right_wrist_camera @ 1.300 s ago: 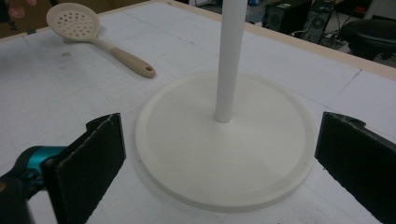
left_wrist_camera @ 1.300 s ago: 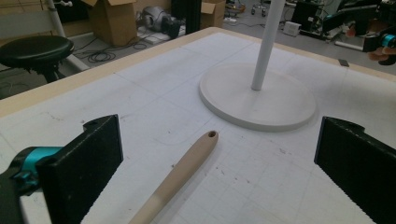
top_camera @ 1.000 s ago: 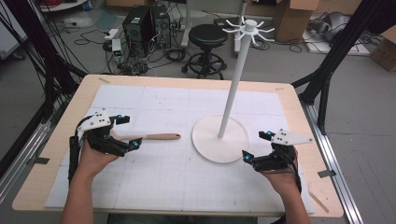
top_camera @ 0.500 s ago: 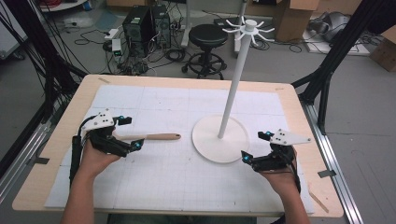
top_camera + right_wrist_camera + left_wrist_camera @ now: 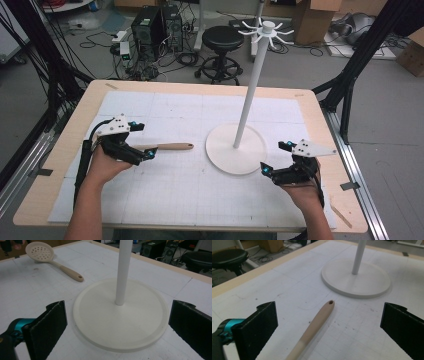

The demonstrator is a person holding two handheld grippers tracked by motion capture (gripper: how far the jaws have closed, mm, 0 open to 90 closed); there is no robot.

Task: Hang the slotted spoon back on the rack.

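Lying between left gripper (image 5: 329, 327) spread fingers: spoon handle (image 5: 317, 323) | right gripper (image 5: 117, 327) fingers spread

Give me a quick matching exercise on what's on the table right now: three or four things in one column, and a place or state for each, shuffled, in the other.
Things:
1. slotted spoon
2. white stand
3. left gripper
4. right gripper

Places or states:
A. open, beside the rim of the round base
B. lying flat on the mat, handle pointing toward the stand
C. open, over the spoon, handle between its jaws but not clamped
D. upright in the middle of the table, hooks at its top

Pairs: 1-B, 2-D, 3-C, 4-A
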